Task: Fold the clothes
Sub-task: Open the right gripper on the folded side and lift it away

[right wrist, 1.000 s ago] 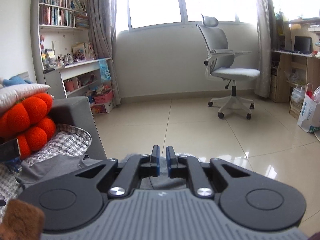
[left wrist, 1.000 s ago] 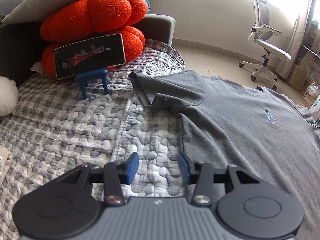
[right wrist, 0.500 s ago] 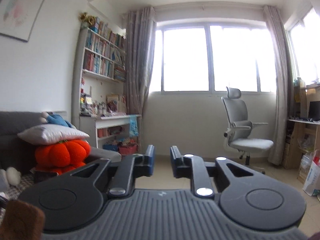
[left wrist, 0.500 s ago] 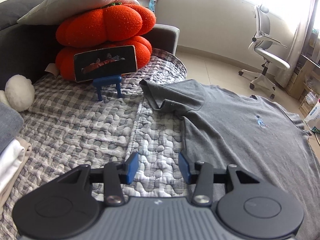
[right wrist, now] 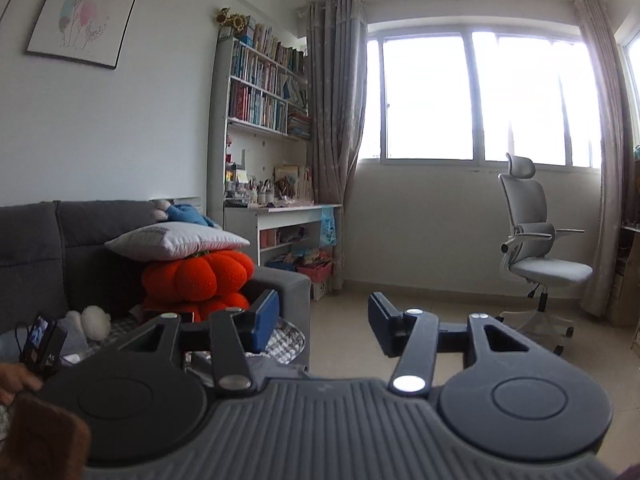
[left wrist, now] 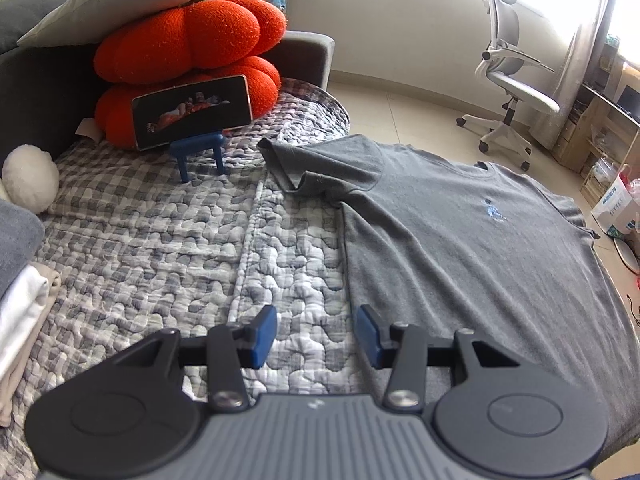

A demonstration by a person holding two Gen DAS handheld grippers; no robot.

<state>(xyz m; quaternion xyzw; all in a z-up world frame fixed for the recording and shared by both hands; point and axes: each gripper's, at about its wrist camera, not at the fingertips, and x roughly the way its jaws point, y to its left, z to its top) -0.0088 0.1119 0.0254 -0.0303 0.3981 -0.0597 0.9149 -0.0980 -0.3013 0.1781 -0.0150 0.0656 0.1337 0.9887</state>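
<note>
T-shirt [left wrist: 460,240] lies flat on the quilt's [left wrist: 160,240] right edge, collar twd the far end; my left tongs [left wrist: 316,334] gape empty beside its side hem, right tongs [right wrist: 322,326] gape empty aimed at the room, so I could pinch quilt w/ the hem.

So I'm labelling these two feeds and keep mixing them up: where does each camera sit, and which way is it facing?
Left wrist: sits on the left tool, tilted down at the grey t-shirt spread on the quilt; both blue fingers show, open.
Right wrist: sits on the right tool, raised and level, facing the window and office chair; open fingers show, plus part of a hand at the left edge.
Shared: orange pumpkin cushion, pillow, the chair.
</note>
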